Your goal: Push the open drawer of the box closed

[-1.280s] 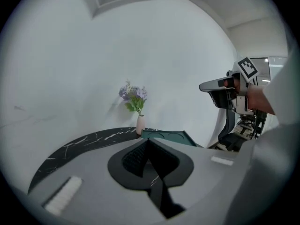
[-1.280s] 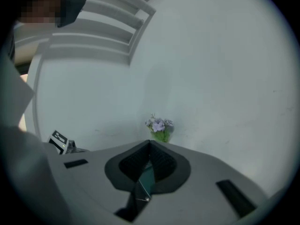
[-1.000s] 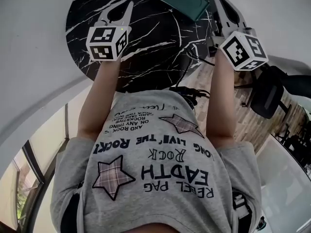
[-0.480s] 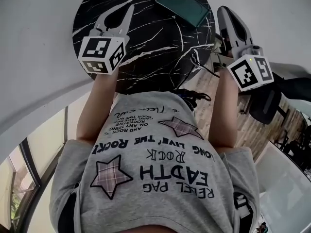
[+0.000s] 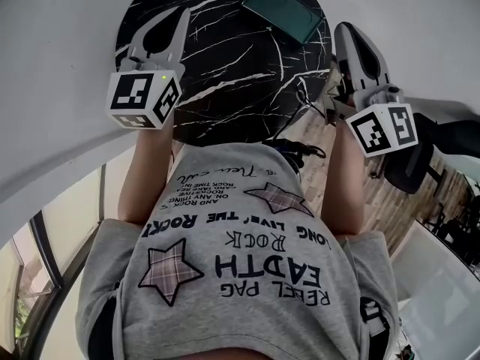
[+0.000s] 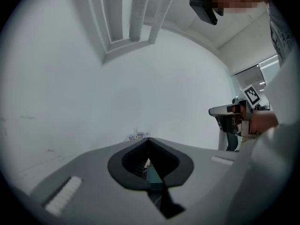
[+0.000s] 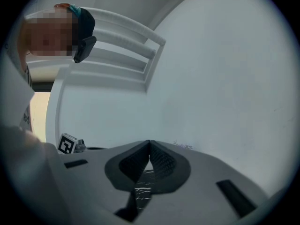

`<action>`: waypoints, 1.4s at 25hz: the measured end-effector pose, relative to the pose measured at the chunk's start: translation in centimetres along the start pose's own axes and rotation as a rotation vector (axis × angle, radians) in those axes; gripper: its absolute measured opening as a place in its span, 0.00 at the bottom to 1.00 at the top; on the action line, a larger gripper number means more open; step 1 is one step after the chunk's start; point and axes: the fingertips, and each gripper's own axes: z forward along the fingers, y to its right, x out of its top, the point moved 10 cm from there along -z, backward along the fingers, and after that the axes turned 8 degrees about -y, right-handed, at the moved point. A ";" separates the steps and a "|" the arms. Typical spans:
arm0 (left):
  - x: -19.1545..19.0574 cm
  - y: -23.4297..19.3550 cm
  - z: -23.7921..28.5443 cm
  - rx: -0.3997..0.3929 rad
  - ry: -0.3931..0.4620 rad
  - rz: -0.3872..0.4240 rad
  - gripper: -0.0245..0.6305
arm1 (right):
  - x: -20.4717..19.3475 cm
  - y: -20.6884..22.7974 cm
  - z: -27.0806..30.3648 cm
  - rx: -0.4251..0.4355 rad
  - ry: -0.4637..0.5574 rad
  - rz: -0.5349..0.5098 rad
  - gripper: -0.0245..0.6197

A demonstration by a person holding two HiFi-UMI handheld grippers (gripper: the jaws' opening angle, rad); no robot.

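Green box (image 5: 283,10) sits at far edge of black marble table (image 5: 225,81); can't tell its drawer's state. Left gripper (image 5: 182,13) and right gripper (image 5: 346,30) both clenched, empty, apart from box.

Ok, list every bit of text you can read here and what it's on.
"LONG LIVE THE ROCK!" on the T-shirt
"ROCK" on the T-shirt
"EARTH" on the T-shirt
The T-shirt's other lines: too small or unclear to read.
Left marker cube, right marker cube: patterns only, no words.
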 end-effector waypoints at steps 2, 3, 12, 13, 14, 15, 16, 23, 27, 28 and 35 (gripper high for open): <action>0.4 -0.2 -0.3 0.010 0.009 -0.006 0.05 | 0.2 -0.1 0.0 -0.001 -0.004 -0.003 0.06; 0.6 -0.2 -0.4 0.017 0.014 -0.008 0.05 | 0.3 -0.1 0.0 0.000 -0.003 -0.002 0.06; 1.7 -0.3 -1.8 0.031 0.066 -0.016 0.05 | 0.7 -1.2 0.1 -0.024 0.016 -0.059 0.06; 1.8 -0.3 -1.9 0.029 0.070 -0.016 0.05 | 0.8 -1.3 0.0 -0.028 0.019 -0.062 0.06; 1.9 -0.2 -1.9 0.028 0.073 -0.016 0.05 | 0.8 -1.3 0.0 -0.032 0.021 -0.063 0.06; 2.0 -0.2 -1.9 0.026 0.075 -0.015 0.05 | 0.8 -1.2 -0.1 -0.035 0.021 -0.064 0.06; 2.1 -0.1 -1.9 0.025 0.076 -0.015 0.05 | 0.8 -1.2 -0.1 -0.036 0.022 -0.065 0.06; 1.8 -0.5 -1.9 0.034 0.071 -0.037 0.05 | 0.8 -1.3 0.0 -0.038 0.026 -0.063 0.06; 1.7 -0.6 -2.1 0.042 0.072 -0.041 0.05 | 0.8 -1.2 0.1 -0.026 0.029 -0.063 0.06; 1.6 -0.6 -2.2 0.043 0.071 -0.043 0.05 | 0.8 -1.2 0.1 -0.025 0.030 -0.062 0.06; 1.4 -0.9 -2.0 0.044 0.070 -0.049 0.05 | 0.9 -1.2 0.5 -0.022 0.036 -0.067 0.06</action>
